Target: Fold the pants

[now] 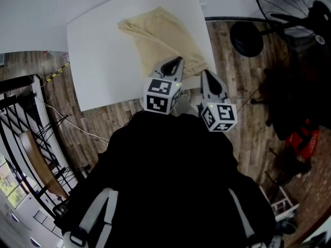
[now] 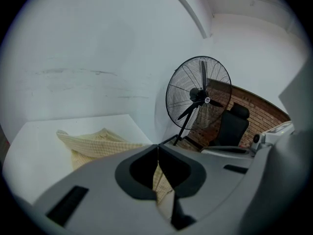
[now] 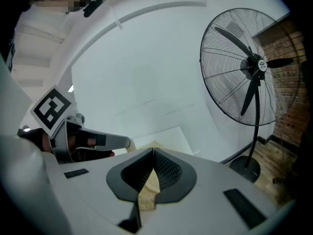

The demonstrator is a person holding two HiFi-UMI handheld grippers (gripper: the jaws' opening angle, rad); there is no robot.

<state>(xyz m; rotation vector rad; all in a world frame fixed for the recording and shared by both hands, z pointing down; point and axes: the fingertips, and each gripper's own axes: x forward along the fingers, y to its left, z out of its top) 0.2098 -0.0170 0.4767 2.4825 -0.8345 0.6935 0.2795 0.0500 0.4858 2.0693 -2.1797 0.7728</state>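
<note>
Cream pants (image 1: 161, 39) lie rumpled on the white counter (image 1: 103, 56), running from its far middle down to its near right corner. Both tools stand side by side at that near corner, at the pants' closest end. Left tool (image 1: 177, 62): jaws drawn together, with a fold of the cream cloth showing between the pads in its own view; it is gripping the pants. Right tool (image 1: 207, 74): jaws likewise closed tight, a narrow strip of the same cloth pinched between the ribbed pads and hanging out below them. The right gripper view shows the left tool close beside it, marker cube facing the camera. A large pedestal fan (image 1: 288, 6) stands on the wooden floor (image 1: 238, 138) off the counter's right side.
</note>
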